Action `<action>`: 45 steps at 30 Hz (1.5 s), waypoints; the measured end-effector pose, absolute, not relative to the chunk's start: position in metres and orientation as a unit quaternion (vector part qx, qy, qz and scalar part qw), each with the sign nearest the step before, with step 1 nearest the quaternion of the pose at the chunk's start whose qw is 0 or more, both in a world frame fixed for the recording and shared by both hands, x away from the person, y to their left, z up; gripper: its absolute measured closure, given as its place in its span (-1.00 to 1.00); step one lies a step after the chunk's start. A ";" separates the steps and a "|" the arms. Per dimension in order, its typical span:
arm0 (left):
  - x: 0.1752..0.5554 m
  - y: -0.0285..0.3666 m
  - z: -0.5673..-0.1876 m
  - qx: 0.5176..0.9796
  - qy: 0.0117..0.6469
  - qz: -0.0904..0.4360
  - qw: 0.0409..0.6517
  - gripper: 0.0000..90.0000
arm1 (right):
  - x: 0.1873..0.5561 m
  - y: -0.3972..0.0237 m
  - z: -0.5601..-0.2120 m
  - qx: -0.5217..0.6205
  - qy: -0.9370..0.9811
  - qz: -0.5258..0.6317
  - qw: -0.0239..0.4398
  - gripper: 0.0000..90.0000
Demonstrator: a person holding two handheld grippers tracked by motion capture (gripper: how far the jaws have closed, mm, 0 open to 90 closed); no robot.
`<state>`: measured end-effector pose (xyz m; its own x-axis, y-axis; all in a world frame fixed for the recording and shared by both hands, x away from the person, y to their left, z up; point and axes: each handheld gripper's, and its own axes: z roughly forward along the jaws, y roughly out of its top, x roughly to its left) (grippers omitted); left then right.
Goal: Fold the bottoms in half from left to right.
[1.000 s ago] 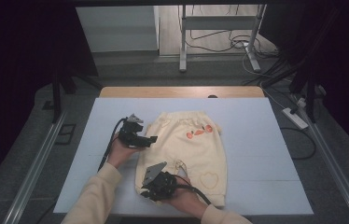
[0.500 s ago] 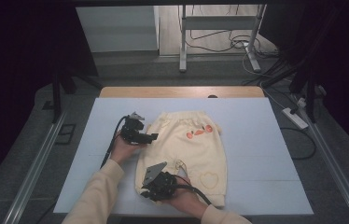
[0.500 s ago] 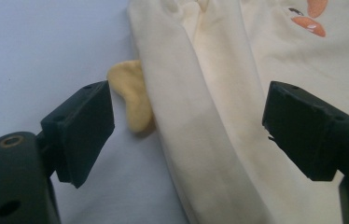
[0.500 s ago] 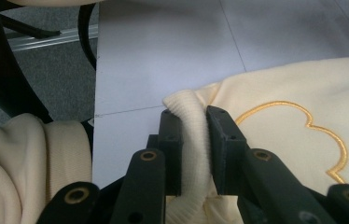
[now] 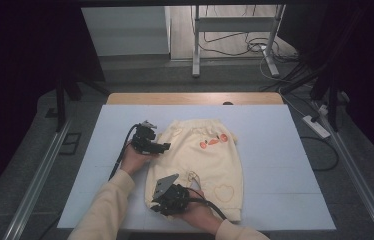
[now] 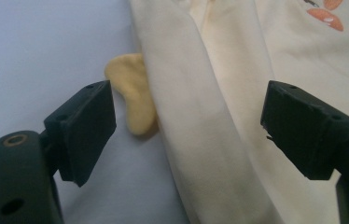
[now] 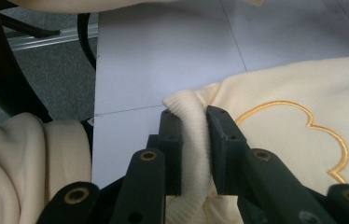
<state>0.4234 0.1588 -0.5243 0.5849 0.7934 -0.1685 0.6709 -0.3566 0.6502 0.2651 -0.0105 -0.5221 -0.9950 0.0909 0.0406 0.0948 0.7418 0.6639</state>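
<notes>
I have the cream sweatshirt [image 5: 202, 167] lying flat on the worktop [image 5: 275, 150], long axis running away from me, and its folded left edge lies straight ahead of my left gripper [image 6: 189, 128], whose jaws stand wide with nothing in them. My right gripper [image 7: 193, 140] is clamped on the ribbed hem [image 7: 189, 126] at the near corner. I can read no brand or writing, just orange motifs [image 5: 212, 141] and a stitched outline [image 7: 298, 130]
</notes>
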 end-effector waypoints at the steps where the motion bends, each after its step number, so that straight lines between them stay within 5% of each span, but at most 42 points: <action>1: 0.423 0.159 -0.525 0.819 0.447 0.087 0.349 -0.59 | 0.265 -0.011 -0.522 -0.050 -0.933 -0.356 0.003 0.68; 15: 0.425 0.157 -0.531 0.827 0.443 0.083 0.336 -0.42 | 0.265 -0.011 -0.523 -0.052 -0.932 -0.358 0.005 0.68; 26: 0.425 0.158 -0.531 0.828 0.435 0.056 0.349 0.72 | 0.265 -0.011 -0.523 -0.052 -0.932 -0.358 0.004 0.68; 45: 0.421 0.165 -0.513 0.816 0.423 0.044 0.393 0.82 | 0.265 -0.014 -0.519 -0.047 -0.931 -0.362 0.004 0.69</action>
<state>0.4206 0.1652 -0.5126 0.6391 0.7238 -0.2603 0.6549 -0.3346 0.6776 0.2653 -0.0136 -0.5189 -0.9955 0.0854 0.0419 0.0912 0.7330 0.6741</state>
